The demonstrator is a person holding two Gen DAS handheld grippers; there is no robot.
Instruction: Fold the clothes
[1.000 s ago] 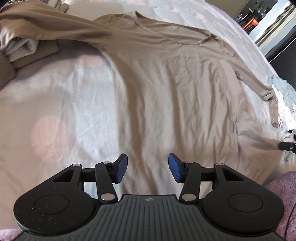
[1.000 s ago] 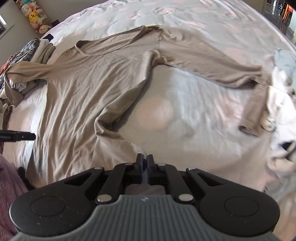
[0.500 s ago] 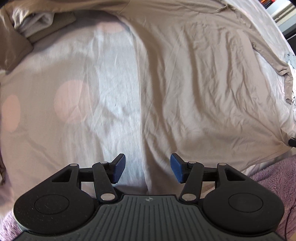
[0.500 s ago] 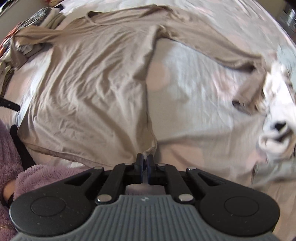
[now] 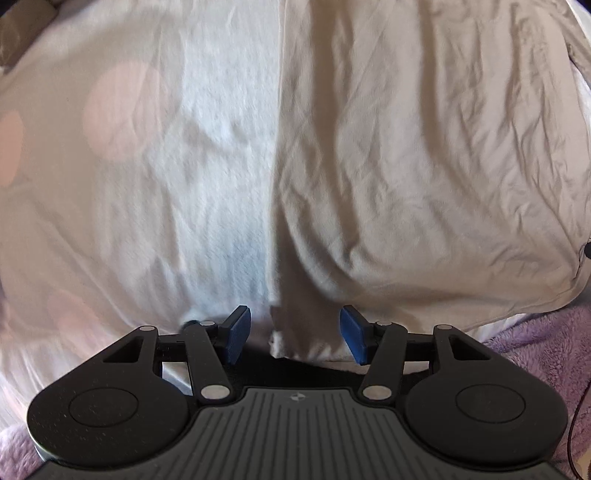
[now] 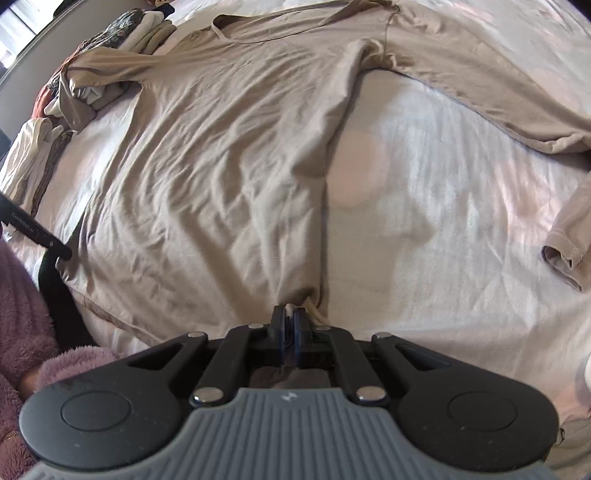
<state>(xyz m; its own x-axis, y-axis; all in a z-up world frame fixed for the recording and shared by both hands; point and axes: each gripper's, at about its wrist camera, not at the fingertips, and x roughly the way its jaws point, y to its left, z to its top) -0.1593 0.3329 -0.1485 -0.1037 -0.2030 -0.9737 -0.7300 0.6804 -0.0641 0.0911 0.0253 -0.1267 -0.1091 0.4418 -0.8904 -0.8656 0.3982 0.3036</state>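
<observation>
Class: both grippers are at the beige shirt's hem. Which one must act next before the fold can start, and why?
Left. The left gripper is open around the beige shirt hem corner; the right gripper is already shut on its corner.

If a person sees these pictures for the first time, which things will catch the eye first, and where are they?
First comes the beige long-sleeved shirt, spread flat across the pale dotted bedsheet, with one sleeve stretched to the far right. Next, the right gripper is shut on the shirt's near hem corner, while the left gripper is open around the other corner. A pile of folded clothes lies at the far left.
</observation>
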